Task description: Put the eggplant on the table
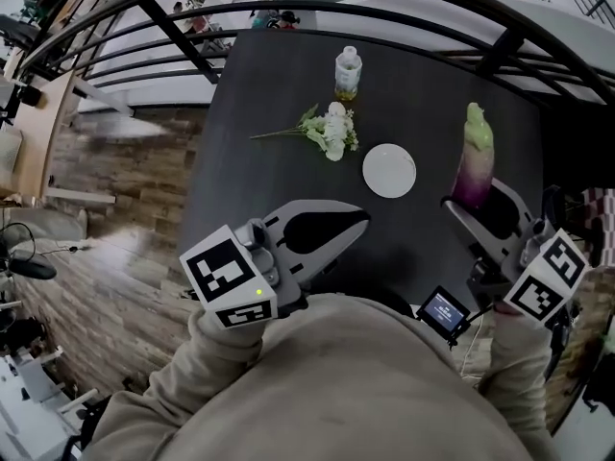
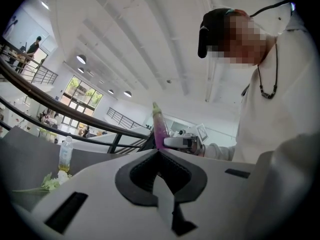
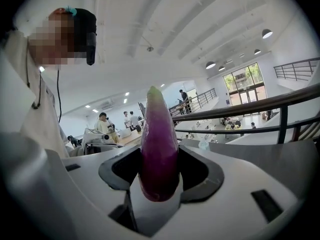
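An eggplant [image 1: 476,157], purple low down and pale green at its top, stands upright in my right gripper [image 1: 473,200] over the right side of the dark table [image 1: 259,181]. The jaws are shut on its purple lower end [image 3: 159,156], which fills the gap between them. I cannot tell whether its base touches the tabletop. My left gripper [image 1: 357,222] hovers over the table's near edge, its tips meeting with nothing between them [image 2: 159,151]. In the left gripper view the eggplant [image 2: 160,126] rises beyond those tips.
A white plate [image 1: 389,170] lies just left of the eggplant. Further back are a sprig of white flowers [image 1: 329,130] and a small bottle [image 1: 348,72]. A dark railing [image 1: 288,10] curves behind the table. A small lit screen [image 1: 444,312] sits near my right arm.
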{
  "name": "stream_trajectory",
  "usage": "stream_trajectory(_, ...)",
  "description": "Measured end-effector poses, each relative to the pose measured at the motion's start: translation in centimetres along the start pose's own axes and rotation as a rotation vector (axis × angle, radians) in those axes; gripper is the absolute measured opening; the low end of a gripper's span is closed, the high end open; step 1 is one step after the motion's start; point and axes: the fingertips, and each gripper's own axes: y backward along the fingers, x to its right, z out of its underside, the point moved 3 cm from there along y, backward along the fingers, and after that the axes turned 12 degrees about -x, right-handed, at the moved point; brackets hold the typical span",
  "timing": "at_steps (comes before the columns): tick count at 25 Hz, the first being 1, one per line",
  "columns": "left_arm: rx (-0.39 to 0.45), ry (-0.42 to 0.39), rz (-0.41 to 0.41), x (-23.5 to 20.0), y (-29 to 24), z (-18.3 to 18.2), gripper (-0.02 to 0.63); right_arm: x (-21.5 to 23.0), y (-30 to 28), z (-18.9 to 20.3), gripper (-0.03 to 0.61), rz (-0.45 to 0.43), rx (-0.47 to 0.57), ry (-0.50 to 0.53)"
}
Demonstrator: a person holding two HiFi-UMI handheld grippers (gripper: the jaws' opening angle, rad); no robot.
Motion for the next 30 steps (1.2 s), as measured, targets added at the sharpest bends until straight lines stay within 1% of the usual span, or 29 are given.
stream_trajectory(10,0.016,0.056,-0.067,-0.9,0.8,1.5,0.005,2.3,-2.5,1.2,0.238,-0.029,-0.051,-0.015)
stream_trajectory(16,0.032,0.094,-0.087,-1.0,0.8,2.5,0.005,3.1,-3.6,1.8,0.238,-0.037,-0.098,-0.01)
stream_trajectory(19,0.038,0.109,-0.102,-1.7,0.9,3.0,0.005,4.4,-5.0,2.2,0.238,-0.044,-0.12,-0.018)
stream_trajectory(25,0.047,0.146,-0.147,-2.7,1.5,4.1,0.005,7.0,-7.7,3.7,0.238,-0.045,-0.186,-0.033)
stream_trajectory(30,0.058,0.182,-0.192,-3.0,2.4,5.0,0.005,8.6,-10.2,5.7,0.238,-0.048,-0.261,-0.045)
